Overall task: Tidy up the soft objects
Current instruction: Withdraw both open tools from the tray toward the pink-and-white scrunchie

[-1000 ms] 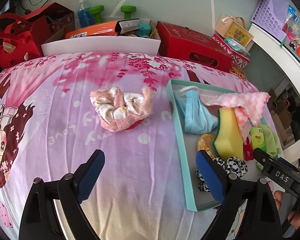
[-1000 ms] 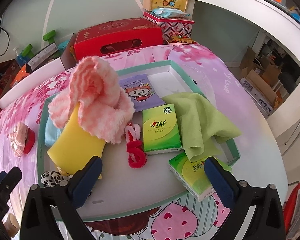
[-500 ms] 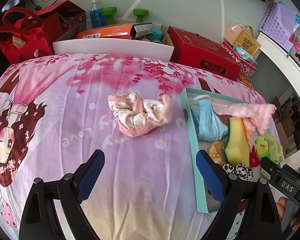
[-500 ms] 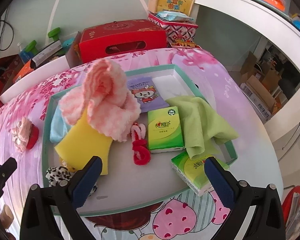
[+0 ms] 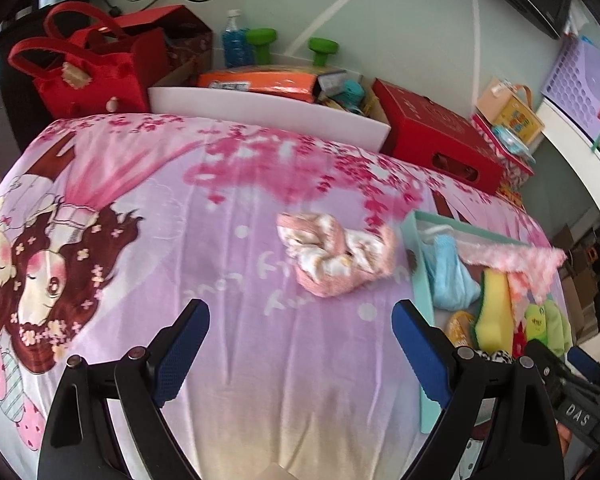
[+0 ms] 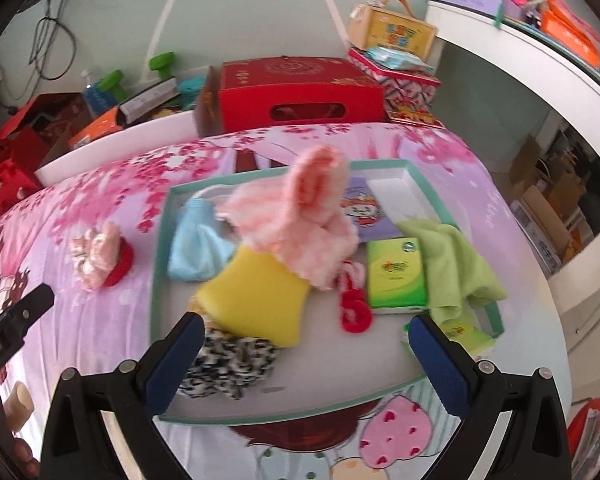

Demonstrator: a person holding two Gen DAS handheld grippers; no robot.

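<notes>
Both grippers hover empty above the bed (image 5: 228, 240), so this looks like the reach stage: 1 soft item remains outside the teal tray (image 6: 162, 240), and the likely next move is to bring it in.

That item is the pink scrunchie bundle (image 5: 336, 256), lying on the purple bedspread just beside the tray's left wall. In the left wrist view it sits ahead of the left gripper (image 5: 300, 340), at about 12 to 1 o'clock from the gap between the jaws and well apart from them. The jaws stand wide, holding nothing.

The right gripper (image 6: 300, 354) also has its jaws spread wide and empty. It hangs over the tray's near edge, with the black-and-white scrunchie (image 6: 228, 366) and yellow sponge (image 6: 256, 300) just ahead at 11 o'clock.

Picking up the bundle calls for the left gripper to advance and drop, straddle the soft heap, then close firmly, since loose fabric may slip out.
</notes>
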